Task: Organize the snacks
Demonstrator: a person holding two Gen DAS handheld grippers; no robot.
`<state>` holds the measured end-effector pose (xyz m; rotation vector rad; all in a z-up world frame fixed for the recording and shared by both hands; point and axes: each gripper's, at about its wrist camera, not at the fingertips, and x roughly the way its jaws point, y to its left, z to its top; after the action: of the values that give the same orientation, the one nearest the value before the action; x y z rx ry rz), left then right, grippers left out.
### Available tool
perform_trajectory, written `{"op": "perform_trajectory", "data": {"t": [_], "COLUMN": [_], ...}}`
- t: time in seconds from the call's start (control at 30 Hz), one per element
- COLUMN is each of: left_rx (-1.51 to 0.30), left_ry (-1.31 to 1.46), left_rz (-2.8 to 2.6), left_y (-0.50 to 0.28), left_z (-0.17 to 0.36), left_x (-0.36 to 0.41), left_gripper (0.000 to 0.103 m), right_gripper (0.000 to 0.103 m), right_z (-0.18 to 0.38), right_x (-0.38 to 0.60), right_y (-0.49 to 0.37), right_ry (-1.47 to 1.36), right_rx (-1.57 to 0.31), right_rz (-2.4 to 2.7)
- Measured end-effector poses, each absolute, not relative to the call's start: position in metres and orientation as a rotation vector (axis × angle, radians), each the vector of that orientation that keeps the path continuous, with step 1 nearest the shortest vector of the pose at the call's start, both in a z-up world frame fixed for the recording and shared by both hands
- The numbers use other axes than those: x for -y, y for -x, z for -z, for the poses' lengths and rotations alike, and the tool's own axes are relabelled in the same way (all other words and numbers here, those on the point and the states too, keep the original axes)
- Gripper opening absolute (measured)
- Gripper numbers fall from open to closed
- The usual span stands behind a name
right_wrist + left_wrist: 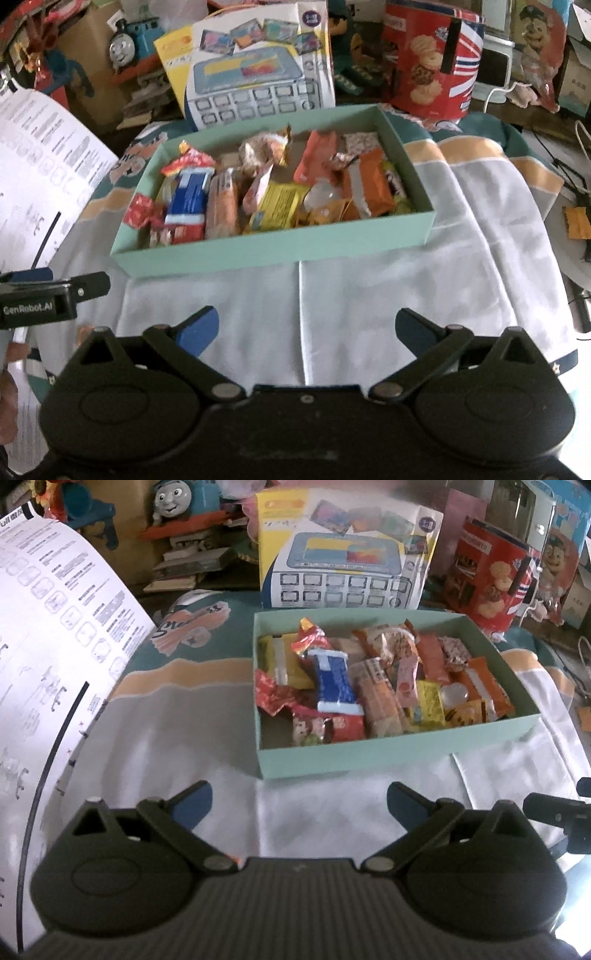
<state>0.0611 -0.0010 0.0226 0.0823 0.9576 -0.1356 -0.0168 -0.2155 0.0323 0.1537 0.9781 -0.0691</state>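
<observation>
Both open and empty: left hand-held gripper (299, 805), right hand-held gripper (306, 328). Mint box (273, 245) sat at 12 o'clock, full. I judged the blue wafer pack (334, 686) light, crinkly, slippery; pinch mid-body across width.

A counter draped in a white, peach and teal printed cloth (388, 295) fills the middle of the frame. On it rests an open mint-green cardboard box (273, 251) at centre, with a white printed paper sheet (55, 635) at left.
</observation>
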Motion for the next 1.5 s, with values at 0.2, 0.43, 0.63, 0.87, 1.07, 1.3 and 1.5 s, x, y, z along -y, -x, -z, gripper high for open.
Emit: {"op": "perform_trajectory", "data": {"t": [0.2, 0.43, 0.63, 0.87, 1.07, 1.3, 1.5], "left_rx": [-0.97, -0.973, -0.97, -0.97, -0.97, -0.974, -0.977], "left_ry": [-0.073, -0.07, -0.073, -0.075, -0.076, -0.083, -0.084], "left_rz": [0.129, 0.125, 0.127, 0.125, 0.124, 0.126, 0.126], "left_y": [-0.057, -0.057, -0.056, -0.056, -0.056, -0.057, -0.058], "left_z": [-0.021, -0.022, -0.023, -0.023, -0.023, -0.022, -0.021], "left_x": [-0.002, -0.004, -0.003, -0.003, -0.003, -0.002, -0.002], "left_gripper": [0.103, 0.103, 0.103, 0.103, 0.103, 0.103, 0.103], "right_gripper": [0.103, 0.103, 0.103, 0.103, 0.103, 0.103, 0.103], "right_z": [-0.026, -0.03, -0.033, -0.033, -0.032, -0.031, -0.029], "right_x": [0.217, 0.223, 0.222, 0.222, 0.224, 0.224, 0.225], "right_y": [0.024, 0.028, 0.026, 0.023, 0.022, 0.021, 0.022], "right_ry": [-0.152, -0.156, -0.149, -0.141, -0.147, -0.148, -0.16], "right_rx": [-0.993, -0.988, -0.987, -0.99, -0.991, -0.993, -0.998], "right_rz": [0.089, 0.111, 0.115, 0.115, 0.121, 0.125, 0.137]}}
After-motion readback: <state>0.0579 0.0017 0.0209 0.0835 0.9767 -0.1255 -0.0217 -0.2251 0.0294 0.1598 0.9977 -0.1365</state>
